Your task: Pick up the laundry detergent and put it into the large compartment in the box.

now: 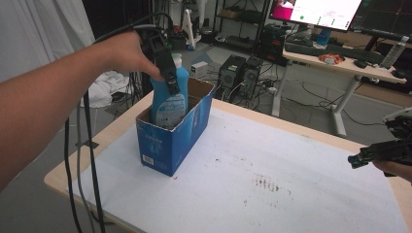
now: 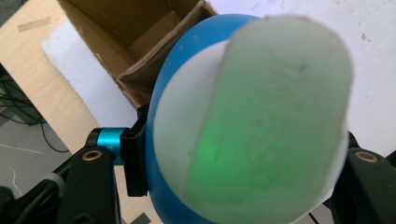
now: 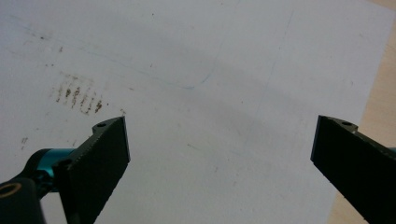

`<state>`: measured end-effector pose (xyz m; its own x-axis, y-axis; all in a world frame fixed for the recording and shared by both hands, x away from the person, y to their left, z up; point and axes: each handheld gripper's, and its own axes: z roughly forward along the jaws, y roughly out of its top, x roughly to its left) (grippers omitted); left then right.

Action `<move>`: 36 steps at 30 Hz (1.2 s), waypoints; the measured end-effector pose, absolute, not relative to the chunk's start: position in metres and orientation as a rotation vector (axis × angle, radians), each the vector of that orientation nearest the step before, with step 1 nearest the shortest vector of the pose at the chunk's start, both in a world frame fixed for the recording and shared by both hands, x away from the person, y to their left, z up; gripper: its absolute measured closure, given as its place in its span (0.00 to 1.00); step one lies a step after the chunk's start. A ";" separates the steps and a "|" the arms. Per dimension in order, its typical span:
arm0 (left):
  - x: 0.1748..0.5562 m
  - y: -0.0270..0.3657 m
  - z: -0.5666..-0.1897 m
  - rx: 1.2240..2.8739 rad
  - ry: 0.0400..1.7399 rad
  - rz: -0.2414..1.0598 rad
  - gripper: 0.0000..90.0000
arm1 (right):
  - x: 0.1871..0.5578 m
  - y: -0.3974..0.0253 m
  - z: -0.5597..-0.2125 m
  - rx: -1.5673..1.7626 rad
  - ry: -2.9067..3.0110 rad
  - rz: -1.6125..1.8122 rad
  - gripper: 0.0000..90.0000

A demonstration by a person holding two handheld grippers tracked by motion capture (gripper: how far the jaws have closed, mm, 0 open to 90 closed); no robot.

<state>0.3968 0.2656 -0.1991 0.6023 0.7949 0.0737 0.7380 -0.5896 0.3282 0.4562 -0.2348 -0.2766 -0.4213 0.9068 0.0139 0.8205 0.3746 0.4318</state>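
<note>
Progress: blue bottle (image 1: 168, 99) is partly inside the open blue carton (image 1: 171, 141), lower body below the rim, shoulders and white cap (image 1: 177, 60) above it. Whether it is going in or coming out can't be read from the frames; either way the job looks mid-way, since the bottle is neither seated and released nor clear of the box.

Left gripper (image 1: 167, 77): jaws clamped on the bottle's upper body from opposite sides, one jaw running down the near face in the high view. In the left gripper view the white cap (image 2: 261, 126) sits right up against the lens, blue shoulder (image 2: 161, 116) between the jaws, and the carton's brown interior (image 2: 140, 37) lies beyond and below.

Pose: left forearm reaches in from the side, hand (image 1: 127, 51) above the carton, gripper pointing steeply down.

Right gripper (image 1: 376, 153): well apart from the carton, held low at the table's (image 1: 272, 194) near-right edge, roughly level. Jaws spread wide, nothing between them; white table sheet (image 3: 210, 93) with brown smudges (image 3: 77, 98) directly ahead.
</note>
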 end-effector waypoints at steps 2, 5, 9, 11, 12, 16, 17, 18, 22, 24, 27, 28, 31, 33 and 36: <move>0.397 0.266 -0.204 2.566 1.255 0.304 0.41 | 0.456 -0.235 -0.277 1.537 2.410 0.555 0.04; 0.397 0.267 -0.211 2.567 1.252 0.298 0.41 | 0.457 -0.235 -0.277 1.540 2.408 0.562 0.04; 0.397 0.267 -0.219 2.571 1.240 0.300 0.41 | 0.456 -0.233 -0.277 1.536 2.411 0.558 0.04; 0.397 0.267 -0.224 2.577 1.233 0.293 0.41 | 0.456 -0.232 -0.278 1.534 2.412 0.558 0.04; 0.397 0.267 -0.226 2.581 1.227 0.288 0.41 | 0.456 -0.232 -0.277 1.538 2.412 0.556 0.04; 0.397 0.268 -0.236 2.585 1.220 0.273 0.41 | 0.456 -0.231 -0.278 1.527 2.417 0.552 0.04; 0.397 0.269 -0.239 2.586 1.216 0.276 0.41 | 0.456 -0.231 -0.278 1.525 2.418 0.552 0.04; 0.398 0.269 -0.241 2.587 1.210 0.276 0.41 | 0.456 -0.231 -0.278 1.524 2.418 0.551 0.04; 0.399 0.269 -0.250 2.592 1.206 0.269 0.41 | 0.456 -0.230 -0.279 1.531 2.418 0.546 0.04; 0.399 0.268 -0.254 2.601 1.201 0.266 0.41 | 0.456 -0.230 -0.279 1.523 2.421 0.548 0.04; 0.400 0.268 -0.260 2.607 1.199 0.259 0.41 | 0.456 -0.230 -0.280 1.523 2.425 0.545 0.04; 0.400 0.268 -0.262 2.605 1.202 0.258 0.41 | 0.456 -0.229 -0.280 1.526 2.424 0.543 0.04; 0.401 0.268 -0.267 2.609 1.196 0.260 0.41 | 0.456 -0.229 -0.280 1.529 2.424 0.540 0.04; 0.401 0.267 -0.271 2.617 1.193 0.256 0.41 | 0.456 -0.228 -0.280 1.529 2.424 0.541 0.04; 0.401 0.266 -0.275 2.626 1.187 0.251 0.41 | 0.456 -0.228 -0.281 1.524 2.428 0.541 0.04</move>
